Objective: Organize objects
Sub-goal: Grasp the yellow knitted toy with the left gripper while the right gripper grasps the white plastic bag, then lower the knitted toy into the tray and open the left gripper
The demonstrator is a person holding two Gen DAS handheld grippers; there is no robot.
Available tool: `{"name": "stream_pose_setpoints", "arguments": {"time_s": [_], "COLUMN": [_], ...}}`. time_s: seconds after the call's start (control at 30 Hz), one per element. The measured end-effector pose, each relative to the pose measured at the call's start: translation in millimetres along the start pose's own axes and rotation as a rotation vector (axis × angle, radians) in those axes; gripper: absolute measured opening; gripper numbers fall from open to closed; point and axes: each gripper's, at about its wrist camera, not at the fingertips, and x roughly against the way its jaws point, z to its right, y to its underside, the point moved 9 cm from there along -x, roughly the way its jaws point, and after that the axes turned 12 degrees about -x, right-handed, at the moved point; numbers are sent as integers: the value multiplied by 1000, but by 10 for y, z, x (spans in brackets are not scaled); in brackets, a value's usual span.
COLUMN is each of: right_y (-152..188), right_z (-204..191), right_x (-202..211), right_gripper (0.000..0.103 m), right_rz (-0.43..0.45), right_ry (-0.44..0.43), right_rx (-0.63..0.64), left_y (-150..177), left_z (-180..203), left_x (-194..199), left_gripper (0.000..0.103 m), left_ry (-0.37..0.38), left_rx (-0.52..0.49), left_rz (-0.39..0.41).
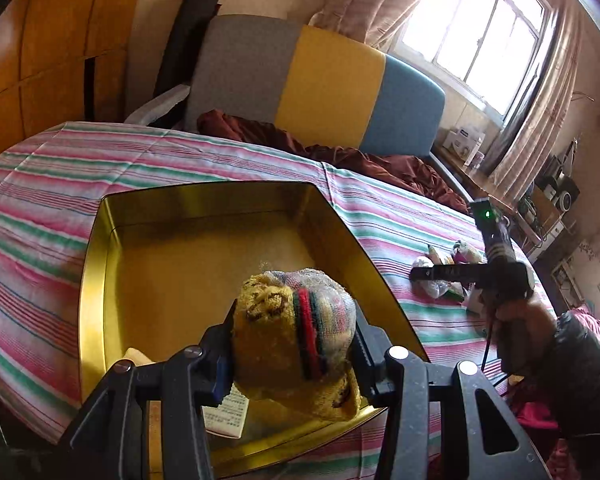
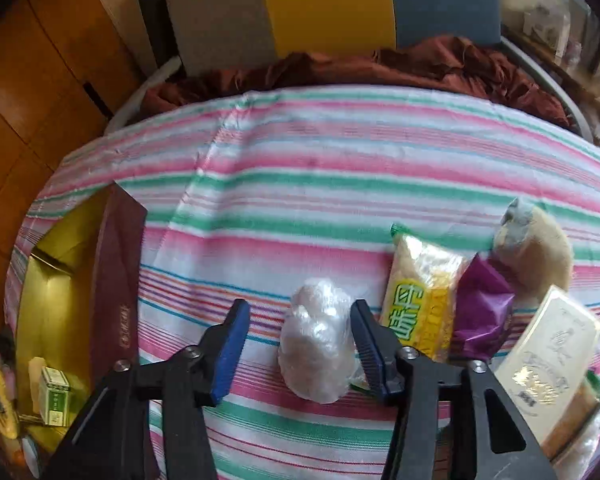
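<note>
My left gripper [image 1: 294, 332] is shut on a yellow knitted bundle [image 1: 292, 344] with red, green and pale stripes, held above the open gold tin [image 1: 96, 280] on the striped bed. The tin also shows at the left of the right wrist view [image 2: 52, 292], holding a small green-and-white box [image 2: 54, 396]. My right gripper [image 2: 300, 336] is open, its blue pads on either side of a white plastic-wrapped lump [image 2: 318, 350] lying on the bedspread, not touching it. The right gripper appears in the left wrist view [image 1: 424, 274] at the right.
Right of the lump lie a yellow-green snack packet [image 2: 416, 300], a purple wrapper [image 2: 482, 312], a beige plush item [image 2: 536, 252] and a gold box [image 2: 548, 364]. A maroon blanket [image 2: 380, 64] and grey-yellow-blue headboard [image 2: 328, 4] lie behind. A paper leaflet [image 1: 226, 416] lies in the tin.
</note>
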Motion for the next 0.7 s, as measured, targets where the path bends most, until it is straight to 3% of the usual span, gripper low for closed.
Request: {"name": "stream_pose_setpoints", "arguments": {"time_s": [0.07, 0.4, 0.7], "right_y": [63, 690, 725], "right_z": [-20, -102, -84], "right_x": [21, 234, 216], "right_gripper": [35, 35, 36], "right_rz": [44, 11, 19], "right_ry": [9, -102, -160], "right_rx": [44, 196, 216], "left_y": [49, 73, 55], "left_z": [-67, -426, -823], "left_x": [3, 92, 102], "left_gripper": [48, 48, 48], "left_ry": [-5, -61, -151], "left_rx": [12, 72, 139], "left_rz": [-6, 5, -22]}}
